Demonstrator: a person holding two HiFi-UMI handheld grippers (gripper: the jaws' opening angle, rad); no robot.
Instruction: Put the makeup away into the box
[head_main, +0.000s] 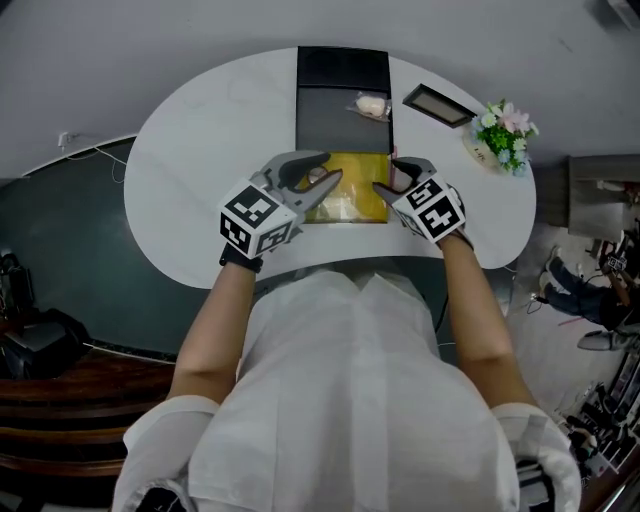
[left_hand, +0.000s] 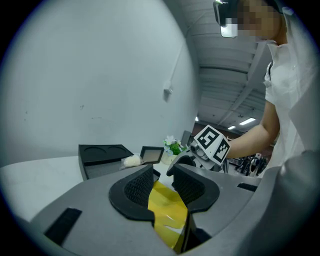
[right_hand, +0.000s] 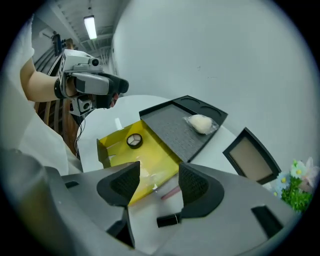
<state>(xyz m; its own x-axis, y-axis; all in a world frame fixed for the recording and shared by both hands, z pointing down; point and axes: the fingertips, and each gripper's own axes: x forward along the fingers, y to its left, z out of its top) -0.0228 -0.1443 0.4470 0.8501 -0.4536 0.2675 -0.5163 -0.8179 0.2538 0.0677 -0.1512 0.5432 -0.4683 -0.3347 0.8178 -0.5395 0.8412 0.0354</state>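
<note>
The left hand-held gripper is clamped on the left wall of the yellow box, on the desk. The right hand-held gripper, jaws wide apart, hangs directly over a black tube and a pink stick just right of the box, so it is the nearer one. A compact lies inside.

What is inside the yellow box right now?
One small round compact lies in the yellow box. The right gripper covers the box's near part, so that is unseen.

Place: workshop-like indoor hall
Ceiling: bare beams, strip light
Floor: dark, loose cable
Furniture: rounded white table
</note>
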